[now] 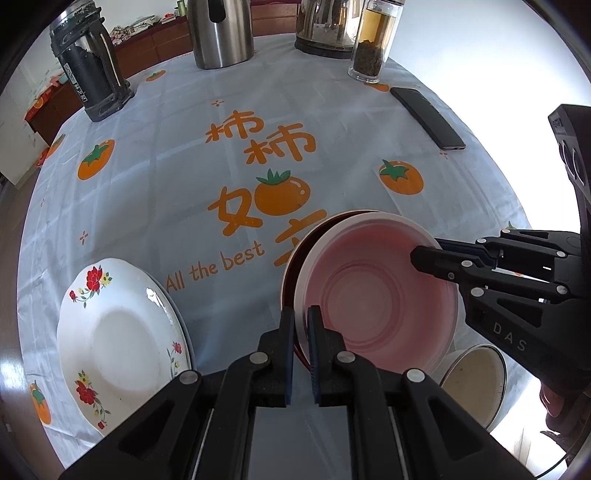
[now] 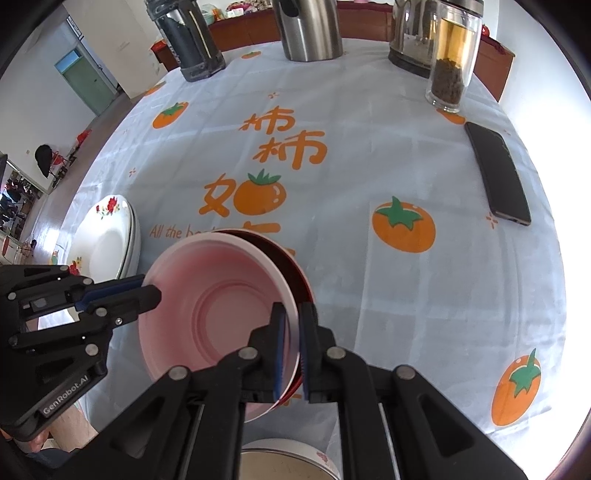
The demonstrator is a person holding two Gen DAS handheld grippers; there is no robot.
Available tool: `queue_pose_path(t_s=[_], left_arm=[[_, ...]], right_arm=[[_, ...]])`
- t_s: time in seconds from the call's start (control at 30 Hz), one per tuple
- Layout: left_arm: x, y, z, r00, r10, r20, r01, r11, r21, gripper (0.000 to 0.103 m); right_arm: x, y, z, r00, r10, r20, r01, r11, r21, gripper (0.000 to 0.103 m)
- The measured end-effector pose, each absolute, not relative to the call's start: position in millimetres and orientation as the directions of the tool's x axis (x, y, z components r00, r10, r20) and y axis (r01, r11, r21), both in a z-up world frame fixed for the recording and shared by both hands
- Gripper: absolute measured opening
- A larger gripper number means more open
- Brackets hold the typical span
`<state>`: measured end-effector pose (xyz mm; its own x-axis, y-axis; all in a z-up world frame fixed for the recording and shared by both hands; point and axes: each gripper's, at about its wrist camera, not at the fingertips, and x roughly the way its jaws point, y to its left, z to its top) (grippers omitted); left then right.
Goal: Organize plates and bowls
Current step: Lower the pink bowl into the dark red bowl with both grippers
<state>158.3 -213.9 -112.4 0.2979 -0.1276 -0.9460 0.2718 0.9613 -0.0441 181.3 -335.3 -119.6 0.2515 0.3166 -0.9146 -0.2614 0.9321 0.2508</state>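
Note:
A pink bowl (image 1: 384, 291) sits nested in a dark red bowl (image 1: 295, 266), tilted above the table. My left gripper (image 1: 301, 321) is shut on the near left rim of the bowls. My right gripper (image 2: 291, 321) is shut on their right rim; it shows from the side in the left wrist view (image 1: 424, 256). The pink bowl (image 2: 218, 306) and red bowl (image 2: 291, 266) also show in the right wrist view, with the left gripper (image 2: 147, 290) at their left rim. A white flowered plate (image 1: 118, 332) lies to the left, also in the right wrist view (image 2: 107, 240).
A cream bowl (image 1: 476, 380) sits near the table's front edge, also in the right wrist view (image 2: 288, 461). A black phone (image 1: 428, 118) lies at the right. A black canister (image 1: 88, 66), steel kettle (image 1: 221, 33), glass kettle (image 1: 325, 29) and tea bottle (image 1: 373, 44) stand at the back.

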Motion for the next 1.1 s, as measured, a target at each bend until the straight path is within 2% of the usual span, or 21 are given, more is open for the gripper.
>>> queue_pose_path(t_s=[1.1], left_arm=[[162.0, -217.1, -114.8, 0.322, -0.098, -0.942, 0.281, 0.96, -0.004, 0.008]], right_arm=[[183.0, -330.1, -126.0, 0.267, 0.279, -0.922, -0.278, 0.939, 0.204, 0.007]])
